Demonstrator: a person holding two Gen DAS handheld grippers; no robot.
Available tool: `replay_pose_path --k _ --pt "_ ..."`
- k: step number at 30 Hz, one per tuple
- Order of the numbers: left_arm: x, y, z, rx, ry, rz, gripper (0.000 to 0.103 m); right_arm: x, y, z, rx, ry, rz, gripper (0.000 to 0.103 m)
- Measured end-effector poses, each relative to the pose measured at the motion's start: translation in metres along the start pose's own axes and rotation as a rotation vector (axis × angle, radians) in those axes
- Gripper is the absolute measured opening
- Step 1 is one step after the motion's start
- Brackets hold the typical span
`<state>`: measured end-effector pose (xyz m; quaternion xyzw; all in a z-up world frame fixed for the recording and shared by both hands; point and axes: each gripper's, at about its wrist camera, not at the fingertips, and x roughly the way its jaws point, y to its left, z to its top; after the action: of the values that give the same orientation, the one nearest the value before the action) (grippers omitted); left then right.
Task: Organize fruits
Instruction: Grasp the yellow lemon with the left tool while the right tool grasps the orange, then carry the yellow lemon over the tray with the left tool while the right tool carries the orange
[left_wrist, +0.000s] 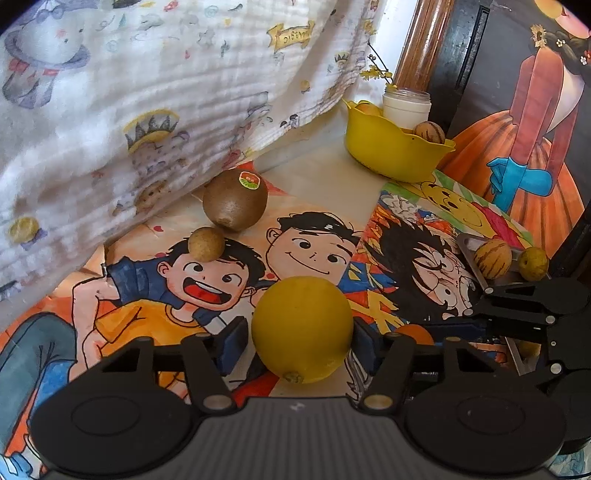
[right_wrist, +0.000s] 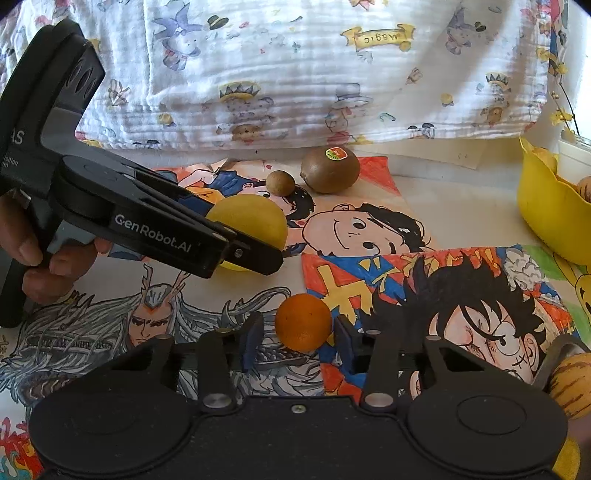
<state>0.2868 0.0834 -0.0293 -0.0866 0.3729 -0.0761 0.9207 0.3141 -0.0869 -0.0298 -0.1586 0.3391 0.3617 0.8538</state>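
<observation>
My left gripper (left_wrist: 301, 338) is around a big yellow lemon (left_wrist: 301, 328); its pads touch both sides, and the lemon rests on the table. It also shows in the right wrist view (right_wrist: 255, 221), with the left gripper (right_wrist: 258, 254) on it. My right gripper (right_wrist: 299, 341) is open, with a small orange (right_wrist: 303, 321) between its fingers and gaps on both sides. A kiwi (left_wrist: 235, 199) and a small brown fruit (left_wrist: 205, 243) lie further back. A yellow basket (left_wrist: 391, 147) holds several fruits at the back right.
Cartoon drawings (left_wrist: 310, 243) cover the table. A printed white cloth (left_wrist: 147, 92) hangs along the back. A white jar (left_wrist: 406, 105) stands behind the basket. A striped fruit (left_wrist: 493, 257) and a small yellow-green one (left_wrist: 532, 263) sit on a metal tray at the right.
</observation>
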Motion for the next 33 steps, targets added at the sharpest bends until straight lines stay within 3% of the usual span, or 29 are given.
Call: replay_pose_path --k 19,33 --pt "-0.005 -0.002 -0.003 -0.023 0.001 -0.006 0.059 -0.005 -0.001 -0.004 0.038 -0.03 -0.009 0.034" --pt "-0.033 -0.03 -0.007 -0.02 -0.023 0.001 0.059 -0.068 -0.008 -0.023 0.136 -0.122 -0.061 0.034"
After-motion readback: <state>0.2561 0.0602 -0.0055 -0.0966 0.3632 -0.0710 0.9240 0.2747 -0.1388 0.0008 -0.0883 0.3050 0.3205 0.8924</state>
